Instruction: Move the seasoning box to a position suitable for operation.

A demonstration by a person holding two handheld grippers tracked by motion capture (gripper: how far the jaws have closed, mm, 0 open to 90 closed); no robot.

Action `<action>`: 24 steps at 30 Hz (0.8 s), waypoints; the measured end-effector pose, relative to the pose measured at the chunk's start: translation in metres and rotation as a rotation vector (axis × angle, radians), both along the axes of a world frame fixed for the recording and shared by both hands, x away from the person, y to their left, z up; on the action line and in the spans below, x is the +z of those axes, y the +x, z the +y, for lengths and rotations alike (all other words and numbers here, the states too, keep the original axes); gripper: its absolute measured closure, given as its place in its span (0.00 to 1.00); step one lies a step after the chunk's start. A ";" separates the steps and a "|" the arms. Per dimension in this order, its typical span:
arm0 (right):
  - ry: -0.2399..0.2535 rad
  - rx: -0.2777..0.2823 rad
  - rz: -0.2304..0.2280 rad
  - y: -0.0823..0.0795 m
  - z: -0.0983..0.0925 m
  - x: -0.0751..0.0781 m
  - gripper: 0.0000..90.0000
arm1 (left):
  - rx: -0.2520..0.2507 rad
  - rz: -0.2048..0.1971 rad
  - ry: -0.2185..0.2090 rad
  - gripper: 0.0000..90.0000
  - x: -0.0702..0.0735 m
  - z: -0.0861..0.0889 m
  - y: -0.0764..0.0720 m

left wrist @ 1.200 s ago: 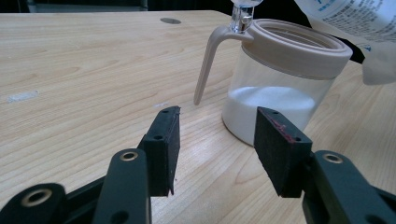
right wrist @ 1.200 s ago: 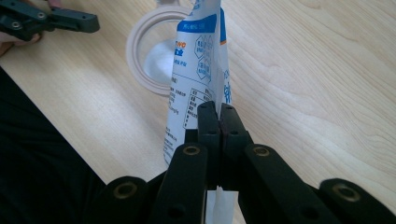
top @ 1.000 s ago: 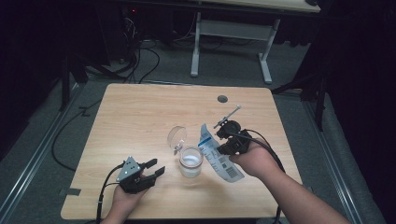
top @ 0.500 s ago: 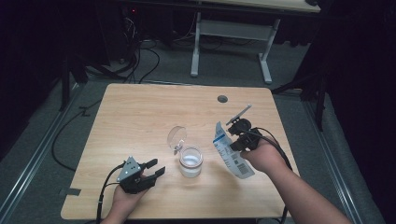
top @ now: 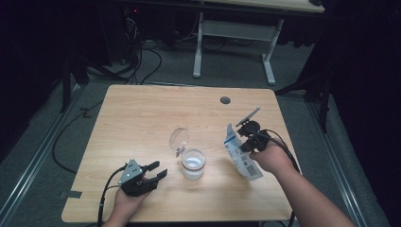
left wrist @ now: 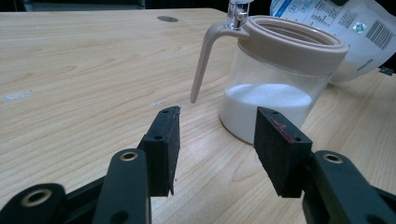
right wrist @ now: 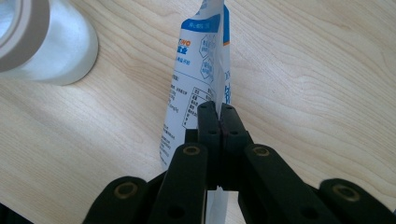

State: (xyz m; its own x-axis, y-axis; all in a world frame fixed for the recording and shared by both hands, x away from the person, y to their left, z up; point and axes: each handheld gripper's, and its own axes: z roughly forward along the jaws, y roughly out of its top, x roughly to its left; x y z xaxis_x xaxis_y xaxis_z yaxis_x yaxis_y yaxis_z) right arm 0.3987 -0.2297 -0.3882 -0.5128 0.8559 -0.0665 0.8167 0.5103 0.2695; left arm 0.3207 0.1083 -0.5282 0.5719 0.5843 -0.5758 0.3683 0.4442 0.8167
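A clear jar (top: 193, 163) with a beige rim holds white powder, and its round lid (top: 179, 137) is hinged up behind it. To its right my right gripper (top: 245, 144) is shut on the edge of a white and blue printed pouch (top: 242, 160), whose lower end rests on the table. In the right gripper view the jaws pinch the pouch (right wrist: 196, 79) with the jar (right wrist: 51, 46) at upper left. My left gripper (top: 158, 169) lies open, left of the jar. Its jaws (left wrist: 217, 135) hold nothing and point at the jar (left wrist: 280, 79).
The wooden table (top: 142, 118) has a round cable hole (top: 225, 100) near its far edge. Behind it stands another desk on white legs (top: 198, 47), with cables (top: 146, 61) on the floor. The table's far half is bare wood.
My right hand has carried the pouch to the right and lower, away from above the jar. The left gripper has kept still.
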 end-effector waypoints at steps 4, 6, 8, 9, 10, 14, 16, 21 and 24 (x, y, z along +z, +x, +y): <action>0.001 -0.001 0.001 0.000 -0.002 -0.003 1.00 | 0.000 -0.002 0.001 0.57 0.000 0.000 0.000; 0.005 -0.005 -0.002 0.000 -0.003 -0.004 1.00 | 0.000 -0.003 0.001 0.57 0.000 0.000 0.000; 0.018 -0.013 -0.015 -0.001 -0.005 -0.004 1.00 | -0.001 -0.002 0.001 0.57 0.000 0.000 0.000; 0.023 -0.015 -0.015 -0.001 -0.006 -0.004 1.00 | -0.001 -0.002 0.000 0.57 0.000 0.000 0.000; 0.027 -0.015 -0.028 -0.001 -0.008 -0.004 1.00 | -0.001 -0.002 0.000 0.57 0.000 0.000 0.000; 0.060 -0.034 -0.053 -0.003 -0.013 -0.004 1.00 | 0.000 0.000 -0.004 0.57 0.000 0.000 0.000; 0.087 -0.038 -0.068 -0.005 -0.015 -0.003 1.00 | 0.000 -0.002 0.000 0.57 0.000 0.000 0.000; 0.139 -0.052 -0.117 -0.009 -0.022 -0.001 1.00 | 0.001 -0.003 0.003 0.57 0.000 0.000 -0.001; 0.143 -0.047 -0.143 -0.014 -0.023 -0.002 1.00 | 0.002 -0.003 0.001 0.57 0.000 0.000 -0.001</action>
